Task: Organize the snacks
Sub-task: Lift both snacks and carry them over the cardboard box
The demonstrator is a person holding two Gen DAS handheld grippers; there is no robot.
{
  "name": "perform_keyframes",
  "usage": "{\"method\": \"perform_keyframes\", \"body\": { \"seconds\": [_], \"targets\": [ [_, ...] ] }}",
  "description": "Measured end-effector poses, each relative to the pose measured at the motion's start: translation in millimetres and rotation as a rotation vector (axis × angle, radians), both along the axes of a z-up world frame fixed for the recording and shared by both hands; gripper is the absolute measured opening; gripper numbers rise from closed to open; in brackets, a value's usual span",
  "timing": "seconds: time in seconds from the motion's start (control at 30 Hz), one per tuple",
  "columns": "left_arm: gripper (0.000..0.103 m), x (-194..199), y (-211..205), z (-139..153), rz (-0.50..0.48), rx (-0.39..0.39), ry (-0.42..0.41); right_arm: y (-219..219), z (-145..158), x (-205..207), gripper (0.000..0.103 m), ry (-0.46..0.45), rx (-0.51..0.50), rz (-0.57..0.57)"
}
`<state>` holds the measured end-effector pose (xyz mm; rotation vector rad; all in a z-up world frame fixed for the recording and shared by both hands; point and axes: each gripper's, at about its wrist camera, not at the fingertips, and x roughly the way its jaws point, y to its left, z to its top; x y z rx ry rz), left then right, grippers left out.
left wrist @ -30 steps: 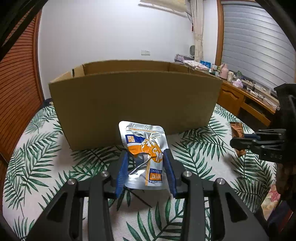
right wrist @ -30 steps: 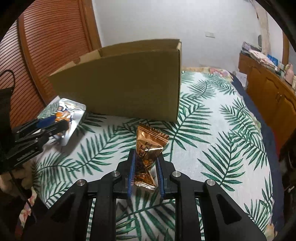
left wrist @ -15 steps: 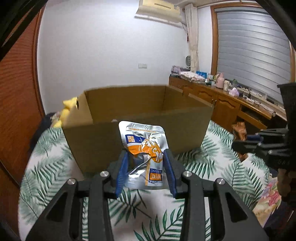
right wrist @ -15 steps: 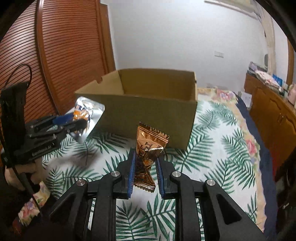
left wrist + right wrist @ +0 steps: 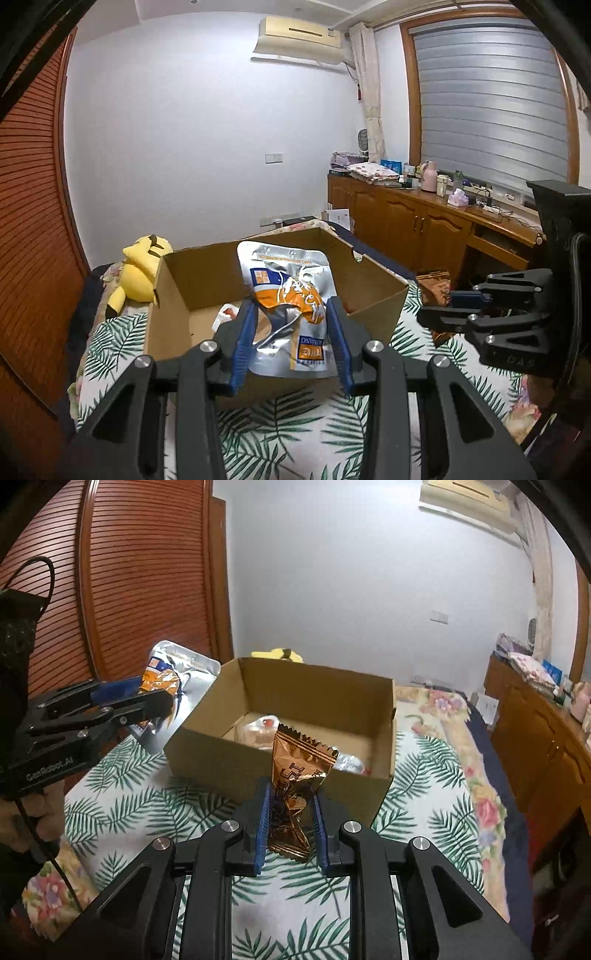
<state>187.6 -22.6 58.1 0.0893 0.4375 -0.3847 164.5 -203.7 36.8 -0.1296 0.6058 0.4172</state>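
Everything now turns on the open cardboard box [image 5: 314, 716]: it lies straight ahead of and below both of my tongs, its long axis running across my view, mouth upward.

My left gripper [image 5: 291, 332] is clamped on a silver foil pouch with orange print [image 5: 290, 291], pads pressing its two side edges about halfway up. The pouch stands upright between the fingers, long axis pointing away from me, top edge tipped toward the box's far wall. From the left wrist view its upper half already overlaps the box mouth, though the fisheye makes it hard to say whether it has truly crossed the near wall.

My right gripper [image 5: 290, 816] is pinched nearly closed on a copper-coloured candy wrapper [image 5: 295, 775], gripped at its crimped waist, also upright. It sits just before the box's near wall, toward the right-hand corner.

Seen from the right wrist view, the left gripper [image 5: 147, 701] hangs beside the box's left wall, outside it, at about rim level. So neither snack is clearly over the opening yet; I judge the right hand slightly nearer the near wall.

Inside the box, on its floor, lie a pale packet [image 5: 258, 731] and what looks like a clear wrapped item near the right wall. Behind the box's far left corner rests a yellow plush toy [image 5: 142, 269].
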Motion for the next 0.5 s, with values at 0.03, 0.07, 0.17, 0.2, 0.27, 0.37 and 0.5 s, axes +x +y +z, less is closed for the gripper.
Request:
{"method": "perform_keyframes", "body": {
  "seconds": [0.03, 0.07, 0.17, 0.2, 0.27, 0.37, 0.5],
  "targets": [
    [0.037, 2.6, -0.8, 0.4, 0.001, 0.003, 0.000, -0.1, 1.5, 2.3, 0.019, 0.002, 0.002, -0.002],
    [0.037, 5.8, -1.5, 0.7, 0.003, 0.007, 0.001, -0.6, 2.9, 4.7, 0.019, 0.004, 0.006, -0.004],
    [0.037, 16.4, -3.0, 0.8, 0.012, 0.016, 0.006, -3.5, 6.6, 10.4, 0.019, 0.004, 0.012, -0.010],
    [0.037, 20.9, -2.6, 0.3, 0.017, 0.018, 0.010, -4.5, 7.4, 12.3, 0.019, 0.004, 0.016, -0.013],
    [0.037, 31.5, -0.2, -0.8, 0.029, 0.017, 0.020, -5.9, 8.1, 15.0, 0.019, 0.006, 0.022, -0.017],
    [0.037, 44.5, 6.1, -4.0, 0.045, 0.009, 0.039, -9.1, 8.4, 21.9, 0.019, 0.018, 0.040, -0.025],
    [0.037, 66.0, 14.3, -12.6, 0.066, -0.010, 0.080, -12.1, 9.2, 32.2, 0.019, 0.027, 0.054, -0.039]
  ]
}}
